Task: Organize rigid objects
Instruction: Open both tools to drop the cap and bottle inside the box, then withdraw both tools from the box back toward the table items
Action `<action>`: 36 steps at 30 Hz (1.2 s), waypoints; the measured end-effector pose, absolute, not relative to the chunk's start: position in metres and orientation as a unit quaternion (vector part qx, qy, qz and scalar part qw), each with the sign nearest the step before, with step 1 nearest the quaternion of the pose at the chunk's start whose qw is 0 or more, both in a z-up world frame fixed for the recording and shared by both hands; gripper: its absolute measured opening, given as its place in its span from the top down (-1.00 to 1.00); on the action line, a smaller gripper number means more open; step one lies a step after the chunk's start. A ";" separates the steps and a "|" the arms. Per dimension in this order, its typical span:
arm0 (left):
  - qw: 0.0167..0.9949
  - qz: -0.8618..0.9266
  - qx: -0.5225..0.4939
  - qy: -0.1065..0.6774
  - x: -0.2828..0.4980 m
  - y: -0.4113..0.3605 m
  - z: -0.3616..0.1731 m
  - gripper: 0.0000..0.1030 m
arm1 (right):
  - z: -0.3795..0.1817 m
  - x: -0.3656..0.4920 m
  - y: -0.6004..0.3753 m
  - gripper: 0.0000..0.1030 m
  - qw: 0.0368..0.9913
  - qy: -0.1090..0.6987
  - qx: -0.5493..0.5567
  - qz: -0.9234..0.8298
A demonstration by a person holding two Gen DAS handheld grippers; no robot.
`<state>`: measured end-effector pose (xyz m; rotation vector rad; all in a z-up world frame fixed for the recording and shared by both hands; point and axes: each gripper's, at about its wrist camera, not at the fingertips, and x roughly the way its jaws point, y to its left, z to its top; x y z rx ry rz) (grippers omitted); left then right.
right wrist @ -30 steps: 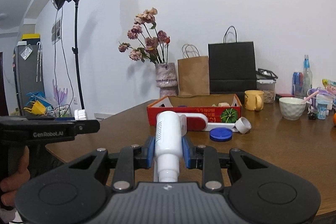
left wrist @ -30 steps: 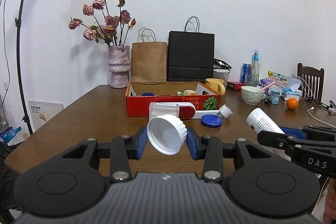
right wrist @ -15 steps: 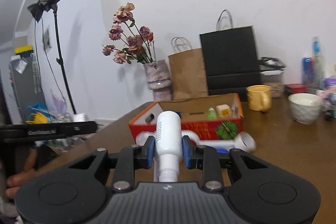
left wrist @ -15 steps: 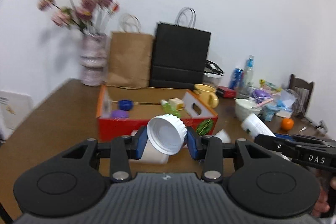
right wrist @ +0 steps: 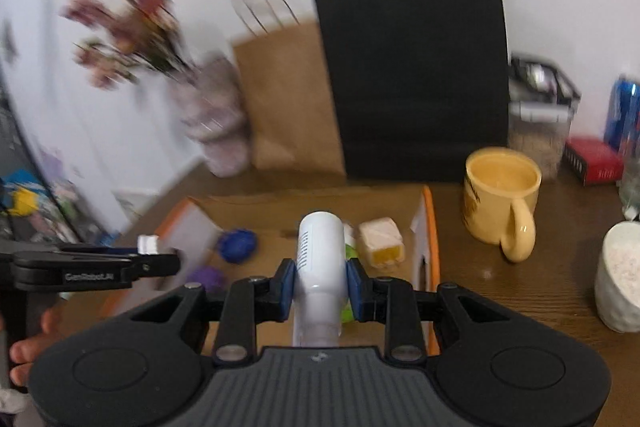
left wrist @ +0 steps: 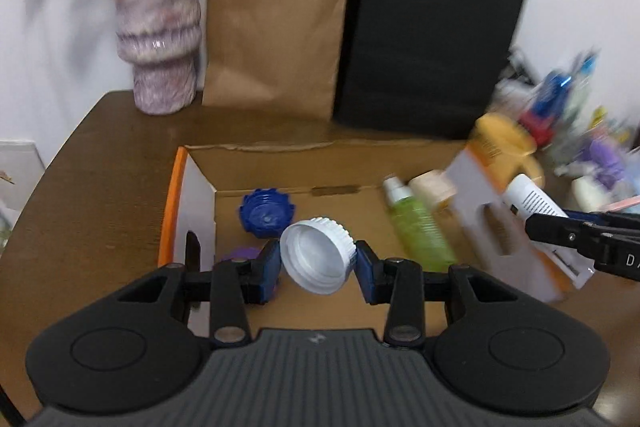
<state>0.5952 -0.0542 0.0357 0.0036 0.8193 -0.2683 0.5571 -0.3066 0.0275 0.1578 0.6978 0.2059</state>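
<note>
White ribbed plastic cap (left wrist: 318, 255) is clamped tilted in the left claw (left wrist: 317, 267), above the orange-edged cardboard box (left wrist: 176, 183). The right claw (right wrist: 320, 285) grips a white plastic bottle (right wrist: 320, 251) over the same box. Inside lie a blue notched lid (left wrist: 266, 213) and a green spray bottle (left wrist: 416, 227). Beyond, on the brown wooden counter (left wrist: 104, 163), stand a yellow mug (right wrist: 500, 199) and a black paper bag (left wrist: 432, 39).

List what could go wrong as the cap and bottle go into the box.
1. The white cap sits tilted in the left claw, pinched only at its rim; it may slip or roll onto the blue lid.
2. The white bottle in the right claw hangs above the green bottle and could land on it.
3. Both claws are close together over the box and might collide.
</note>
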 end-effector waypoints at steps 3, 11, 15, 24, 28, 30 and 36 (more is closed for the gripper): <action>0.896 -0.106 0.037 0.430 0.625 -0.068 0.010 0.21 | -0.004 0.590 -0.301 0.48 0.920 0.382 0.054 0.075; 0.880 -0.078 0.048 0.466 0.663 -0.075 -0.022 -0.09 | -0.038 0.614 -0.276 0.42 0.920 0.390 -0.037 0.028; 0.878 -0.074 0.071 0.468 0.661 -0.078 -0.022 -0.28 | -0.035 0.614 -0.275 0.40 0.918 0.393 -0.035 0.035; 0.892 -0.061 0.069 0.442 0.622 -0.058 0.025 -0.44 | 0.021 0.576 -0.280 -0.15 0.932 0.357 -0.006 0.060; 0.929 -0.030 0.069 0.363 0.575 -0.049 0.057 -0.61 | 0.049 0.531 -0.277 -0.62 0.952 0.295 0.011 0.086; 0.950 -0.026 0.070 0.303 0.542 -0.045 0.072 -0.67 | 0.058 0.503 -0.273 -0.66 0.963 0.252 0.001 0.092; 0.973 -0.029 0.037 0.225 0.442 -0.019 0.088 -0.68 | 0.058 0.405 -0.263 -0.71 0.986 0.140 -0.021 0.090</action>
